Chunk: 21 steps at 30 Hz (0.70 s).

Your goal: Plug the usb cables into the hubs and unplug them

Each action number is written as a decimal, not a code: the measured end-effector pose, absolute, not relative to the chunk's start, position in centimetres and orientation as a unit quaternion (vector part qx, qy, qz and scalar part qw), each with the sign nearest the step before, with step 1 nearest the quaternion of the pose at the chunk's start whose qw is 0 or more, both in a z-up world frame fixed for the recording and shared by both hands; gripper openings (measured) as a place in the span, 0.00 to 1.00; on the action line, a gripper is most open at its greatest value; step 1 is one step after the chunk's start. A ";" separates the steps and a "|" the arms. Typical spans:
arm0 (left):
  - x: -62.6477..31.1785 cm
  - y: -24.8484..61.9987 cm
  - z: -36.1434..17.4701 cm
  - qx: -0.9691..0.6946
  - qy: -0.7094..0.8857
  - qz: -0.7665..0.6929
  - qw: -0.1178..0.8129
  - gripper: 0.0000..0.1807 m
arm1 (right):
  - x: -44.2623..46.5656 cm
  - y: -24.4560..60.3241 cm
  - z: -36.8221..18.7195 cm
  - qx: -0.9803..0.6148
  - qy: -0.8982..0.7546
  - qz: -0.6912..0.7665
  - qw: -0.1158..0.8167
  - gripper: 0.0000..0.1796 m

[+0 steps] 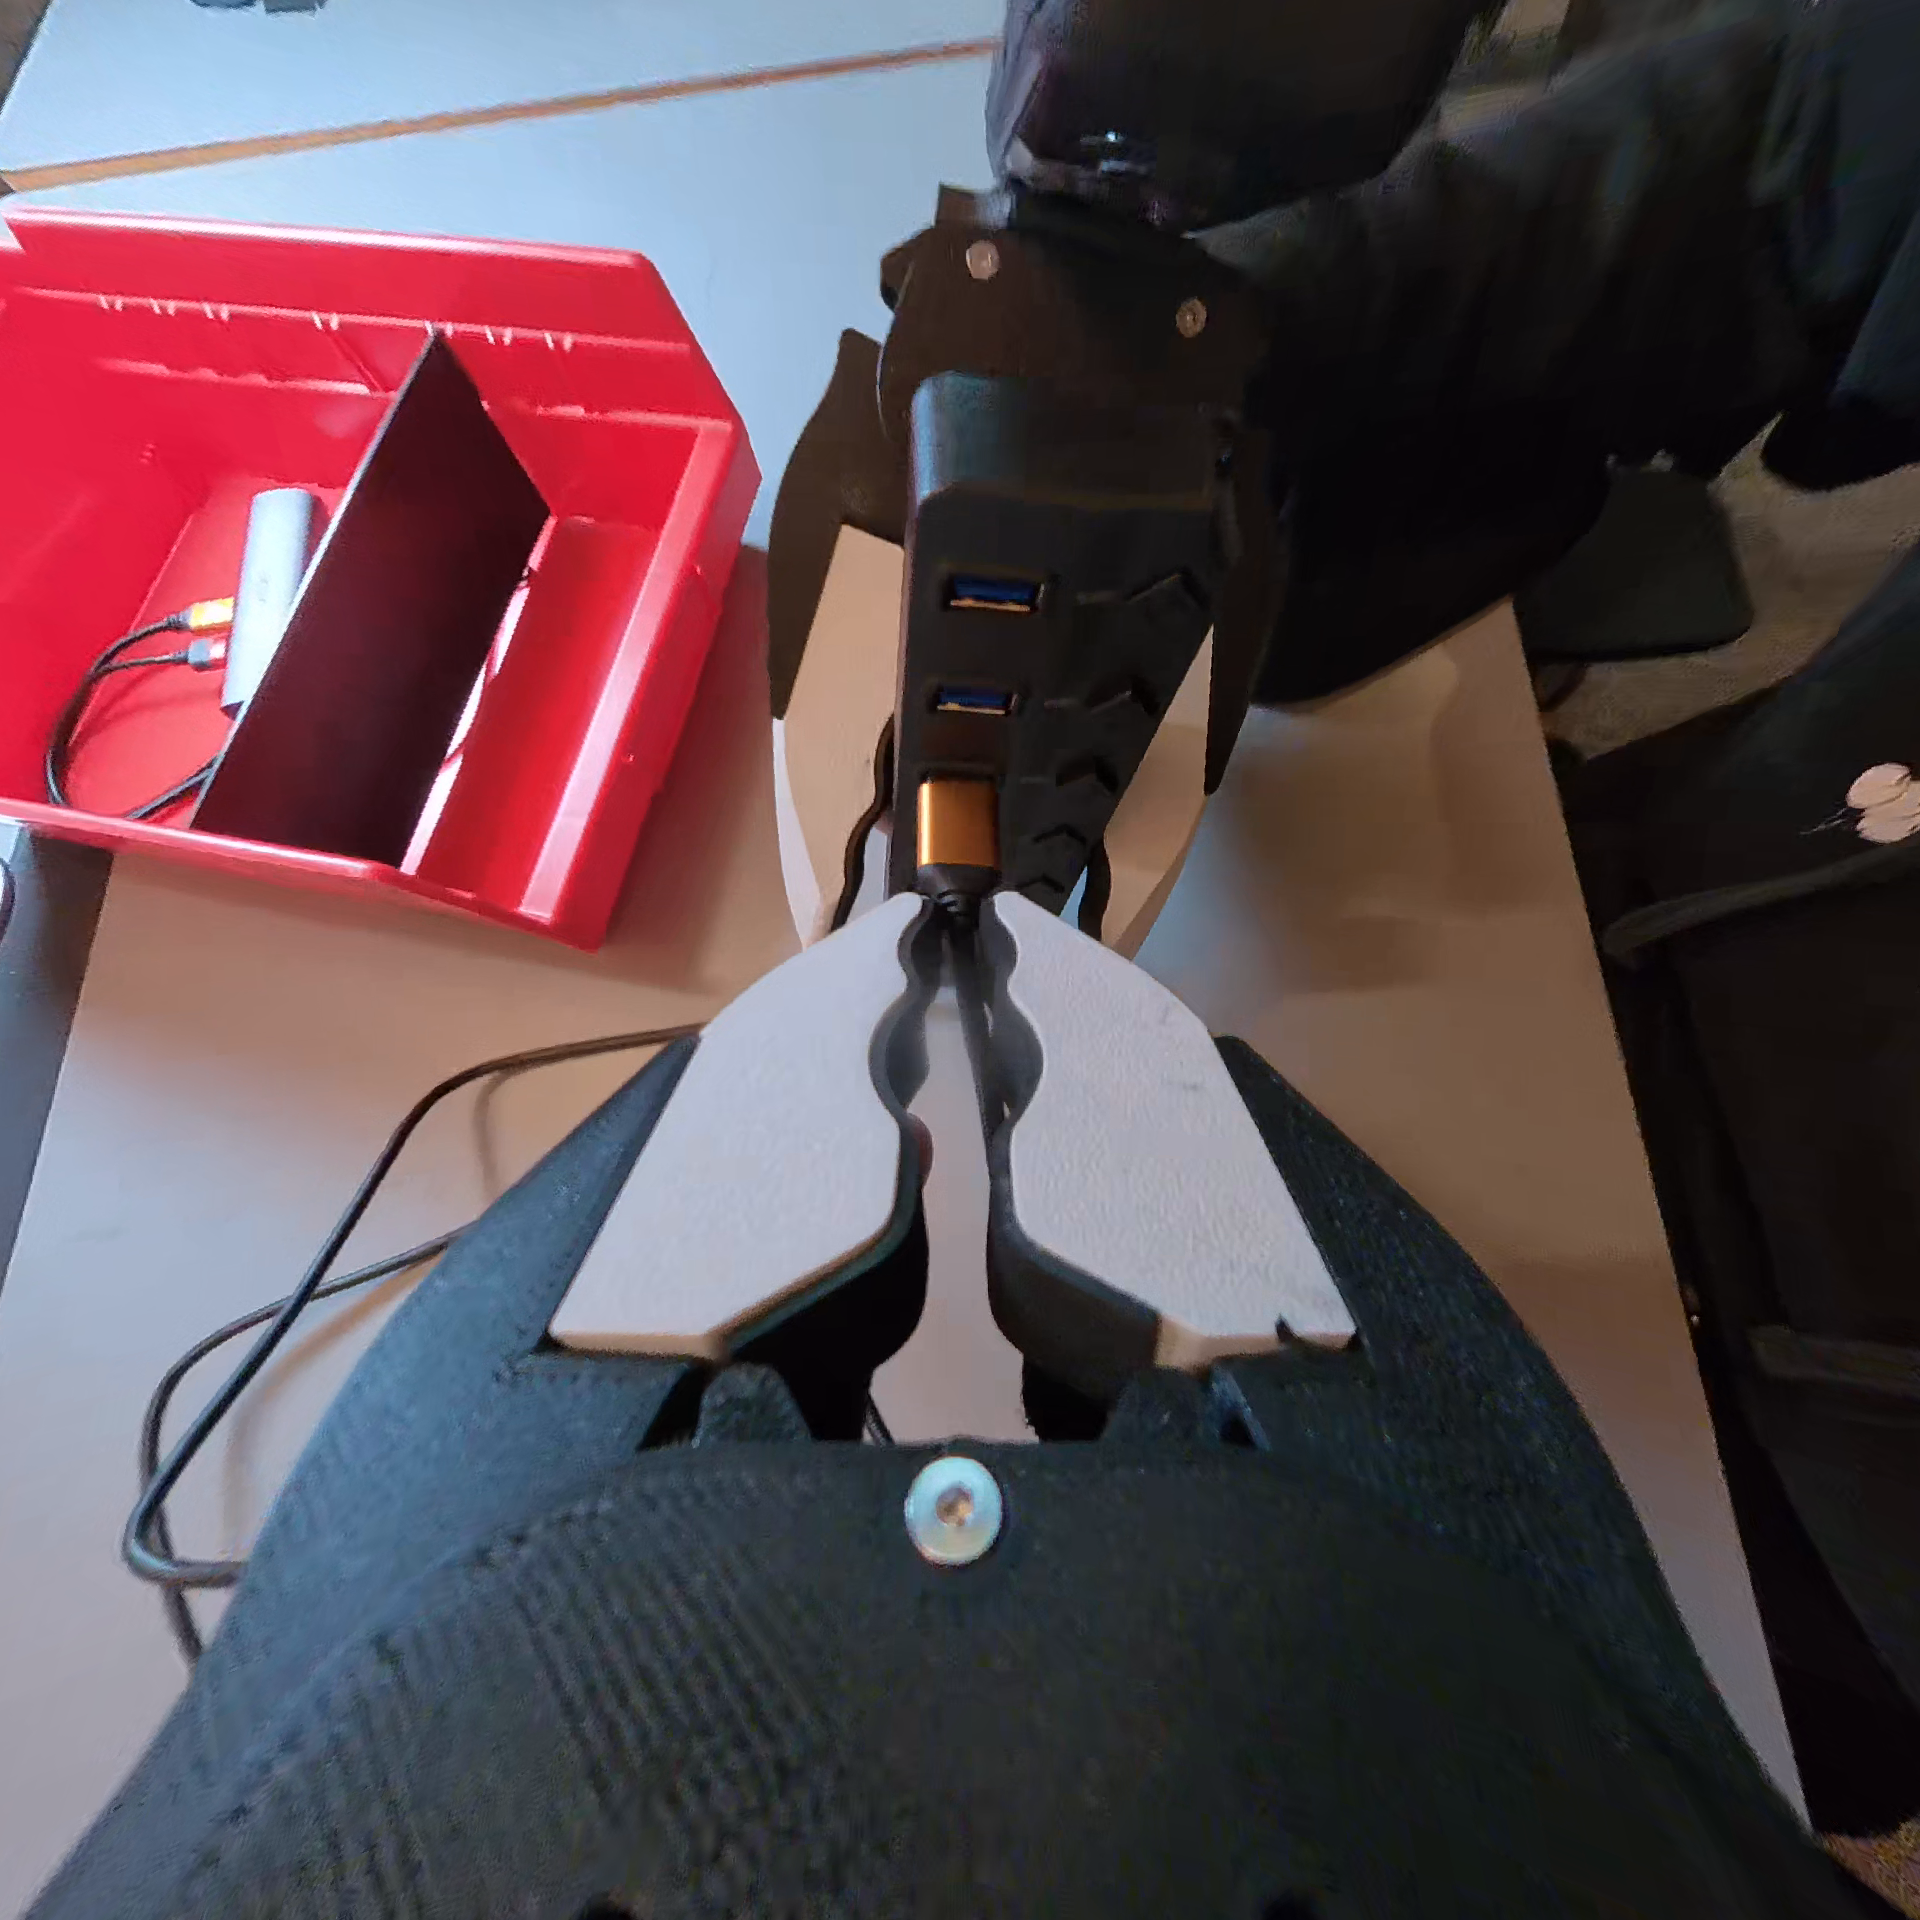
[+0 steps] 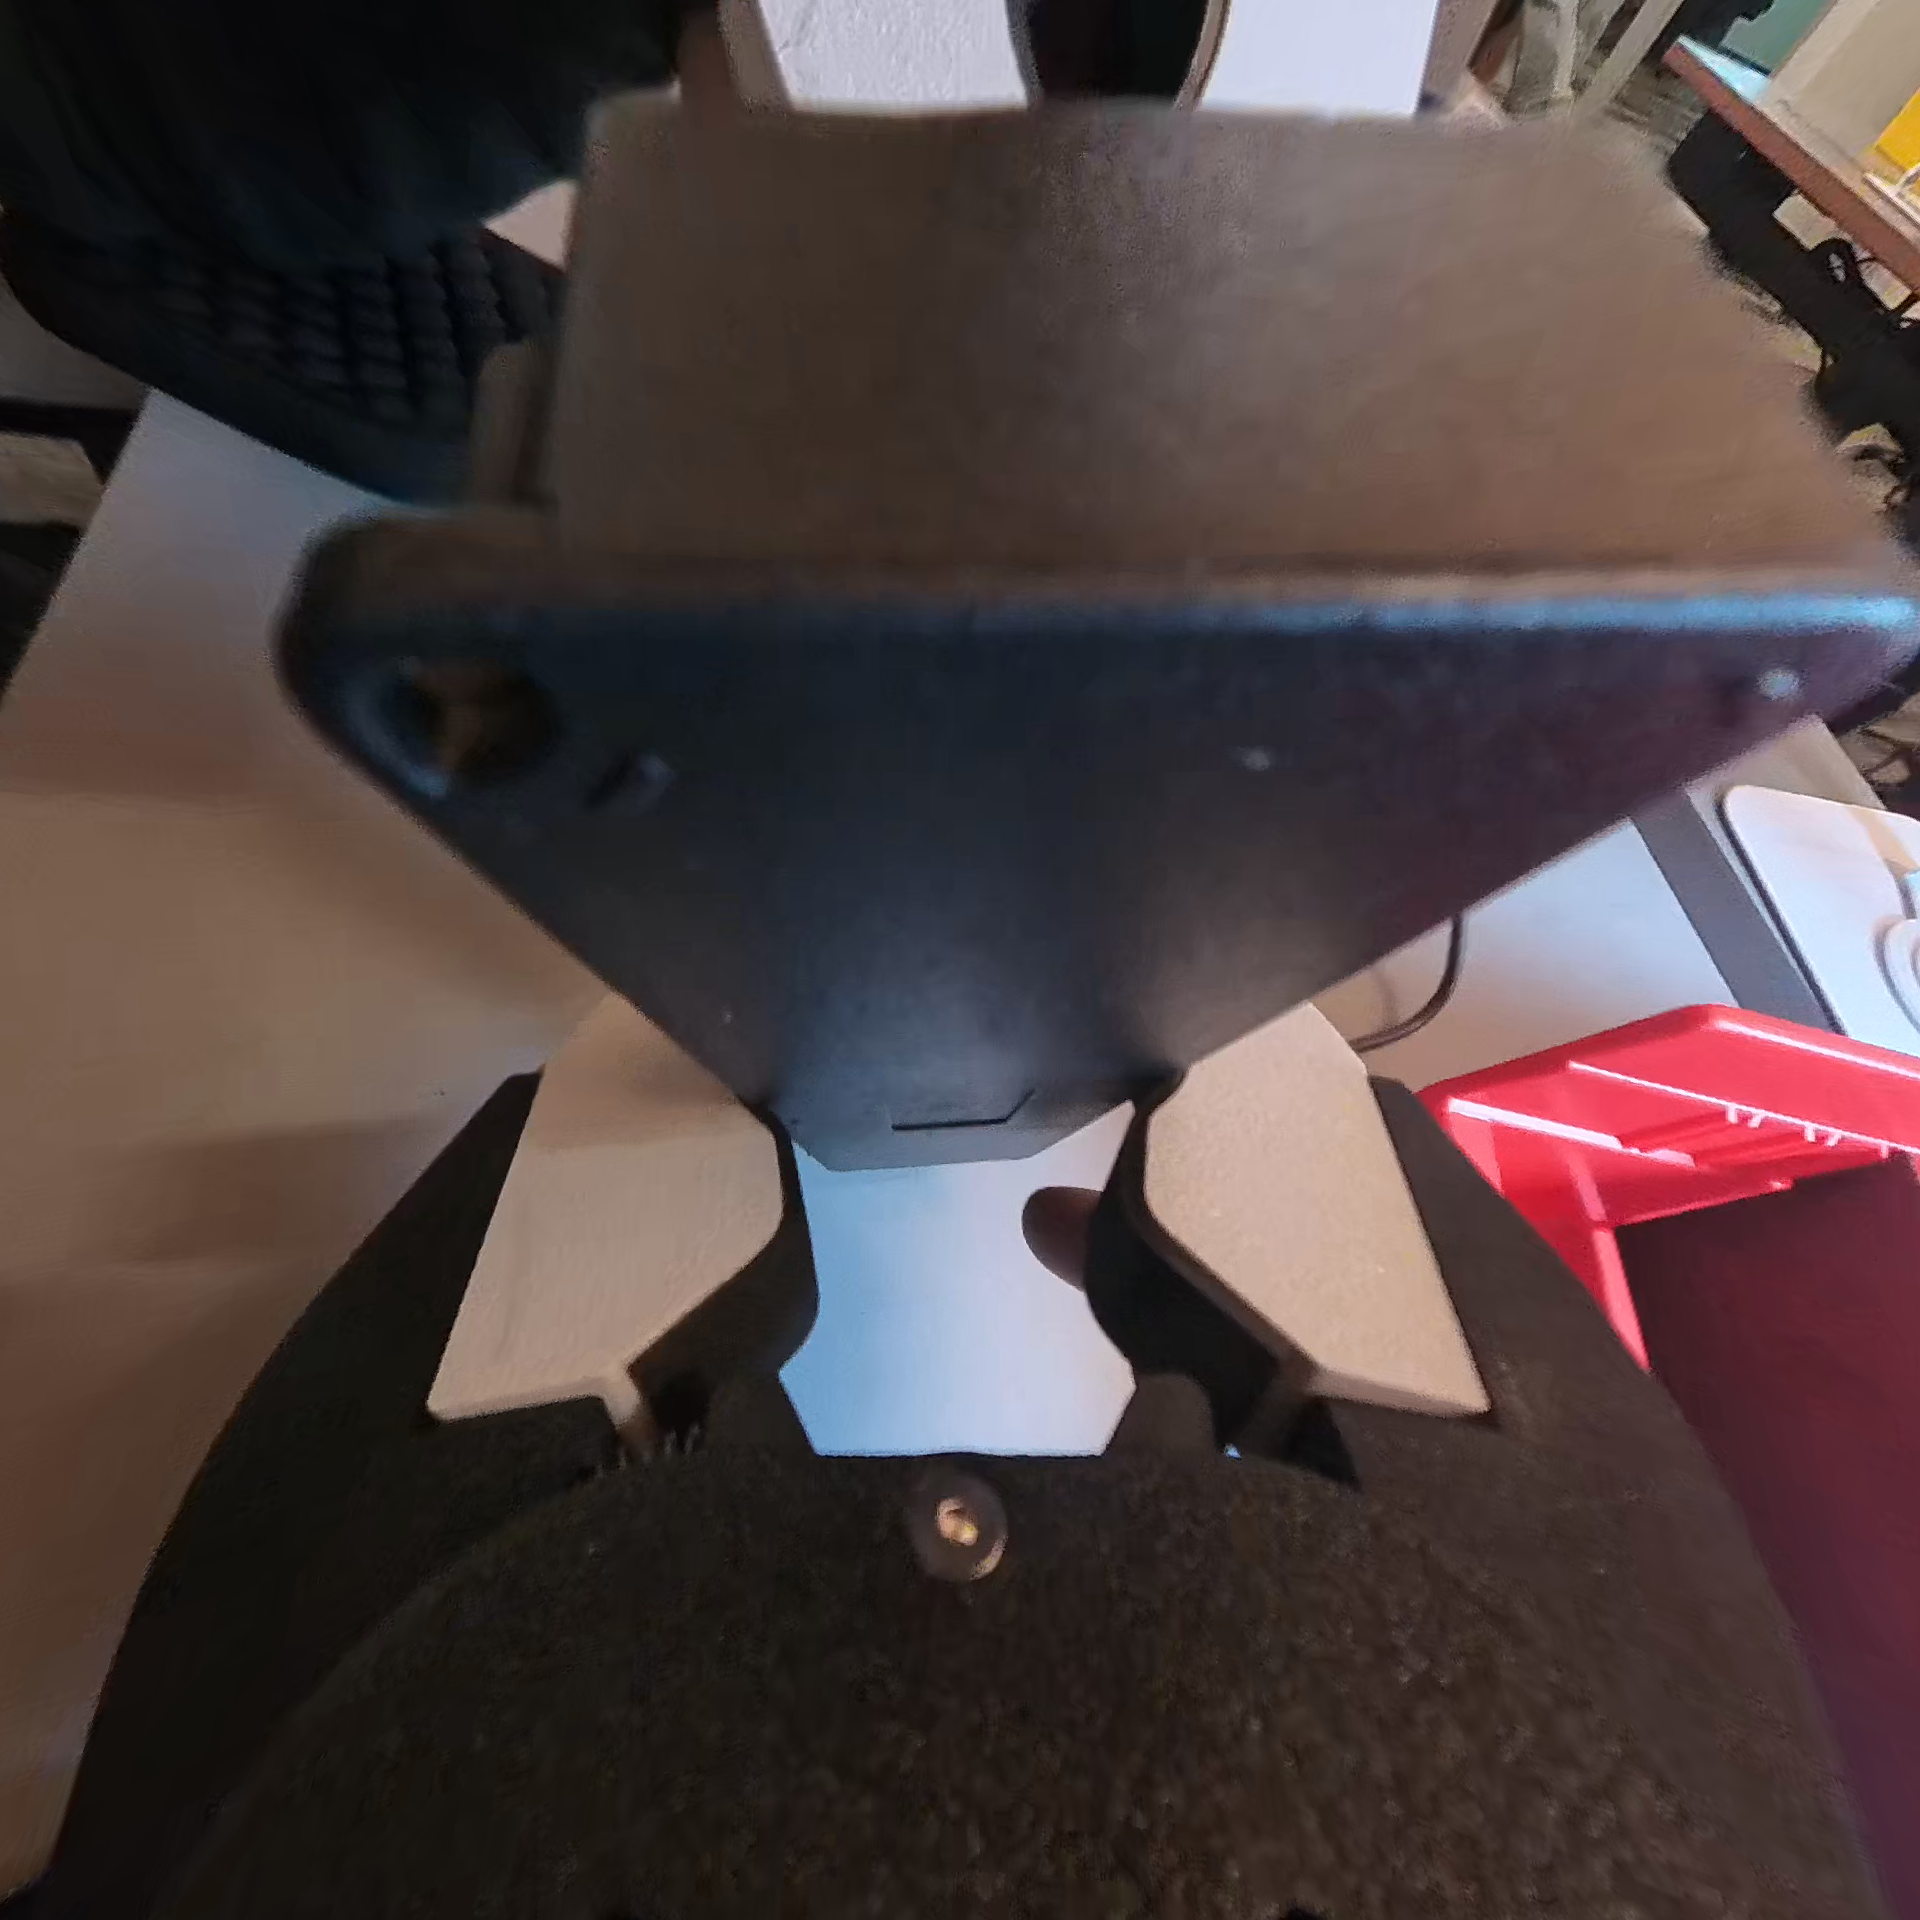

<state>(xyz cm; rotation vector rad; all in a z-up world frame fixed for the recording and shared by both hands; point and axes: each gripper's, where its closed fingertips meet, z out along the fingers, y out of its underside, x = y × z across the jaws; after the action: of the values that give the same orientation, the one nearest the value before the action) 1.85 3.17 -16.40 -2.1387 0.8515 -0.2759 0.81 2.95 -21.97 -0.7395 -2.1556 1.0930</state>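
Note:
In the left wrist view a black USB hub (image 1: 971,582) hangs upright over the table. Two blue ports on it stand empty. An orange USB plug (image 1: 956,826) sits in its lowest port. My left gripper (image 1: 954,909) is shut on the black cable right behind that plug. My right gripper (image 2: 961,1132) is shut on the hub (image 2: 987,810), which fills its view, close and blurred. One of its black ribbed fingers (image 1: 1101,727) presses along the hub's side.
A red bin (image 1: 623,582) with a black divider stands at the left and holds a grey hub (image 1: 272,561) with cables plugged in. It also shows in the right wrist view (image 2: 1662,1091). A loose black cable (image 1: 312,1278) loops over the beige table (image 1: 1351,935).

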 end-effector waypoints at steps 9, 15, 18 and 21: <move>1.1 3.7 -12.4 -0.792 0.306 -0.140 0.509 0.15 | 0.7 2.9 -18.9 -0.285 -0.760 0.492 0.313 0.36; -4.7 1.6 -6.8 -0.741 0.235 -0.145 0.612 0.19 | 2.4 4.3 -14.2 -0.277 -0.681 0.612 0.293 0.36; -9.1 1.3 -8.3 -0.770 0.187 -0.114 0.599 0.16 | 3.5 5.2 -12.3 -0.265 -0.646 0.660 0.278 0.36; -13.2 1.8 -13.8 -0.845 0.171 -0.016 0.507 0.19 | 4.7 5.6 -10.7 -0.245 -0.620 0.698 0.261 0.36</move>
<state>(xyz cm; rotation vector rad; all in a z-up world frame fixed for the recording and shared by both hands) -13.25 1.76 -13.82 -2.0360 0.4122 -0.0381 4.72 5.58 -10.66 -0.6640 -1.6801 1.8898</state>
